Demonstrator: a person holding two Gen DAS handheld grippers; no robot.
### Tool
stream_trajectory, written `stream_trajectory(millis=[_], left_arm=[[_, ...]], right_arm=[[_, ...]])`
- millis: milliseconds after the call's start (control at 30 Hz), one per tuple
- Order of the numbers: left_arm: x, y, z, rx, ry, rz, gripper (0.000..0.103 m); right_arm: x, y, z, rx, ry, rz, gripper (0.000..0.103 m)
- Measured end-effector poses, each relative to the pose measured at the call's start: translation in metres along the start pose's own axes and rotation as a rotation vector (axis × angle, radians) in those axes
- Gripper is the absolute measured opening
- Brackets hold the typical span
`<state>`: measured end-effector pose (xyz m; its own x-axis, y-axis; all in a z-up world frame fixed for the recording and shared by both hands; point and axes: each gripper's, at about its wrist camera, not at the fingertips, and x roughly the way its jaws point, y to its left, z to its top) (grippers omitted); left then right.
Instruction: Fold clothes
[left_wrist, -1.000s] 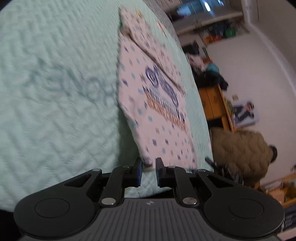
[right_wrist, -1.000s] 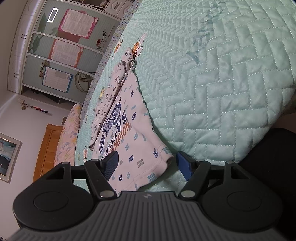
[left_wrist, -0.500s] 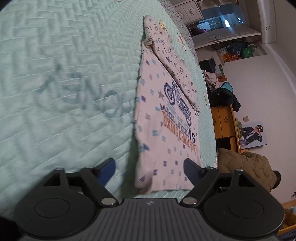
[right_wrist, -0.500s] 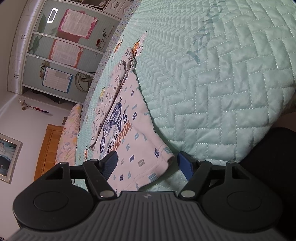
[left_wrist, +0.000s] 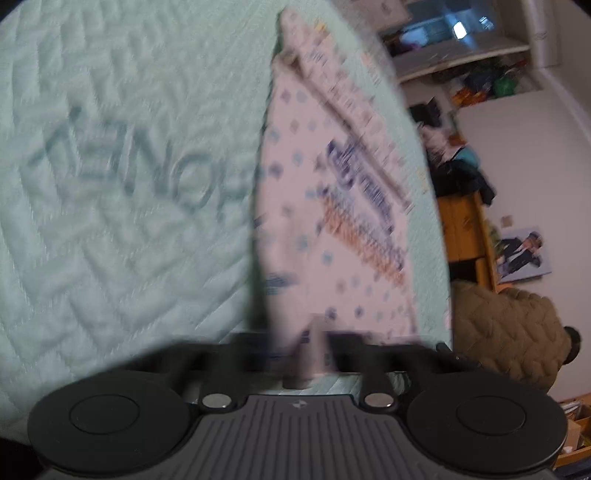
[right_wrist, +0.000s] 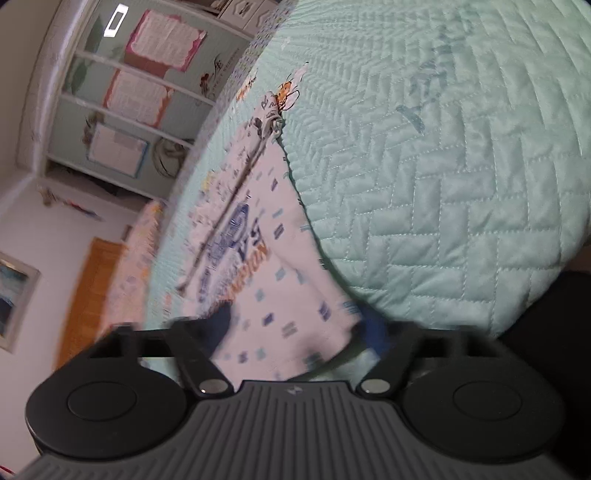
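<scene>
A pale pink shirt (left_wrist: 332, 206) with small blue marks and a blue and orange print lies flat on the mint quilted bed cover (left_wrist: 110, 184). My left gripper (left_wrist: 314, 350) is at the shirt's near corner; the frame is blurred, and its jaws look closed on the hem. In the right wrist view the same shirt (right_wrist: 266, 288) lies between the fingers of my right gripper (right_wrist: 299, 332), which is open around its other near corner. A second, narrower printed garment (right_wrist: 236, 173) lies along the shirt's far side.
The bed's edge drops off beside the shirt. Past it in the left view stand a wooden cabinet (left_wrist: 461, 225), a brown quilted jacket (left_wrist: 506, 332) and shelves. In the right view a wardrobe with papers (right_wrist: 140, 92) and a wooden headboard (right_wrist: 92, 295) stand beyond the bed.
My left gripper was shut a second ago, opened wide half a second ago, and now has closed on the shirt's corner. My right gripper stays open and has shifted a little; both views are blurred.
</scene>
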<state>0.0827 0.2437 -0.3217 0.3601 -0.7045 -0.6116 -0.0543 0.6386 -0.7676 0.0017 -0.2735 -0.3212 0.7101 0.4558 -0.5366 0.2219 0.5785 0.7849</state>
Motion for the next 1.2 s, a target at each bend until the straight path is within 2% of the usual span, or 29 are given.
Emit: stream_trajectory(millis=[33,300,500,567,600,633,733,767,867,900,933,967,1000,1033,1200], left_arm=[[0.000,0.000,-0.002,0.009,-0.007,0.000,0.006],[-0.024,0.008,-0.010,-0.016,-0.097,-0.015,0.006],[-0.026,0.017,-0.011,-0.047,-0.097,-0.012,0.006],[-0.023,0.022,-0.011,-0.077,-0.079,-0.031,0.010],[-0.022,0.025,-0.012,-0.101,-0.071,-0.042,0.014],[-0.022,0.028,-0.014,-0.120,-0.069,-0.058,0.018],[-0.024,0.030,-0.021,-0.132,-0.073,-0.091,0.032],[-0.024,0.030,-0.023,-0.133,-0.072,-0.091,0.033],[-0.021,0.029,-0.027,-0.131,-0.066,-0.080,0.033],[-0.020,0.028,-0.026,-0.128,-0.066,-0.072,0.030],[-0.019,0.026,-0.026,-0.121,-0.063,-0.057,0.016],[-0.017,0.025,-0.025,-0.112,-0.059,-0.041,0.010],[-0.017,0.023,-0.026,-0.104,-0.060,-0.029,0.009],[-0.018,0.022,-0.026,-0.098,-0.068,-0.028,0.008],[-0.030,0.018,-0.031,-0.102,-0.130,-0.050,0.006]], right_arm=[[0.003,0.001,0.000,-0.008,0.016,-0.018,0.006],[-0.006,0.008,-0.003,-0.078,0.009,-0.043,0.006],[-0.011,0.007,-0.002,-0.073,0.010,-0.035,0.006],[-0.007,0.004,-0.002,-0.042,0.027,-0.015,0.006],[-0.004,0.002,-0.001,-0.017,0.042,0.002,0.007],[-0.001,-0.001,-0.001,0.017,0.060,0.020,0.013],[0.003,-0.007,-0.001,0.064,0.082,0.020,0.044],[0.004,-0.007,-0.001,0.062,0.084,0.031,0.049],[0.006,-0.004,-0.002,0.040,0.086,0.043,0.050],[0.007,-0.002,-0.002,0.026,0.086,0.035,0.049],[0.008,0.000,-0.003,0.014,0.086,0.024,0.038],[0.008,0.001,-0.003,0.003,0.088,0.011,0.019],[0.009,0.001,-0.003,-0.003,0.092,0.004,0.008],[0.008,0.002,-0.004,-0.010,0.092,0.001,0.004],[-0.003,0.010,-0.003,-0.055,0.039,0.009,0.003]])
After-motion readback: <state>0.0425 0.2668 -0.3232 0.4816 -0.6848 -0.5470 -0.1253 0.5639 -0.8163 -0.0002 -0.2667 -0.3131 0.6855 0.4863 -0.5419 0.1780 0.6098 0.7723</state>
